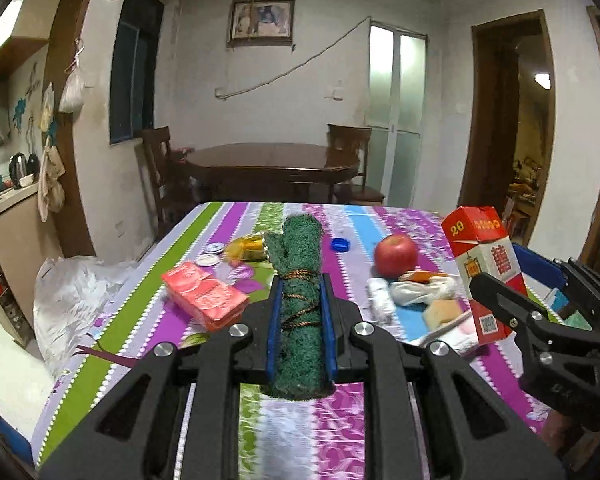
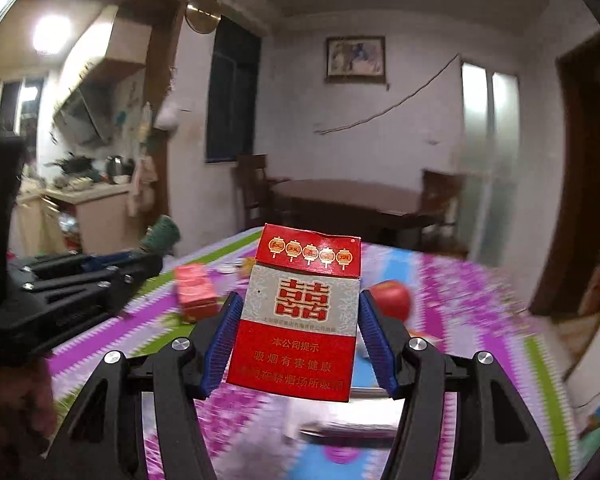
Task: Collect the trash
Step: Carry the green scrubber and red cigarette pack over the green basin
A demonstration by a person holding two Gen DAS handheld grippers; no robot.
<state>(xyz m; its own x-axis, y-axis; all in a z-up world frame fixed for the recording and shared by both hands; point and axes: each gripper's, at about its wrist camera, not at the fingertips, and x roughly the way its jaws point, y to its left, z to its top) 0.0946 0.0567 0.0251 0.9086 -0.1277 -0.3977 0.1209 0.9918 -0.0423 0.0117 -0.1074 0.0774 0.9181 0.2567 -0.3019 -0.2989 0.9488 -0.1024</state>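
My left gripper (image 1: 302, 280) is shut on a rolled green scouring cloth (image 1: 298, 248) tied with brown string, held lengthwise between the blue pads above the striped tablecloth (image 1: 112, 352). At the right edge of that view, my right gripper (image 1: 508, 276) is shut on a red and white cigarette box (image 1: 484, 264). In the right wrist view the cigarette box (image 2: 304, 312) stands upright between the pads of the right gripper (image 2: 299, 299), lifted off the table. To the left there, the left gripper (image 2: 132, 260) shows side-on with the green roll (image 2: 162, 236) sticking out.
On the cloth lie a red packet (image 1: 204, 296), a yellow wrapper (image 1: 246, 248), a blue bottle cap (image 1: 340, 245), a red apple (image 1: 395, 254) and white wrappers (image 1: 416, 292). A crumpled white plastic bag (image 1: 72, 296) hangs at the table's left edge. A dark dining table (image 1: 272, 164) stands behind.
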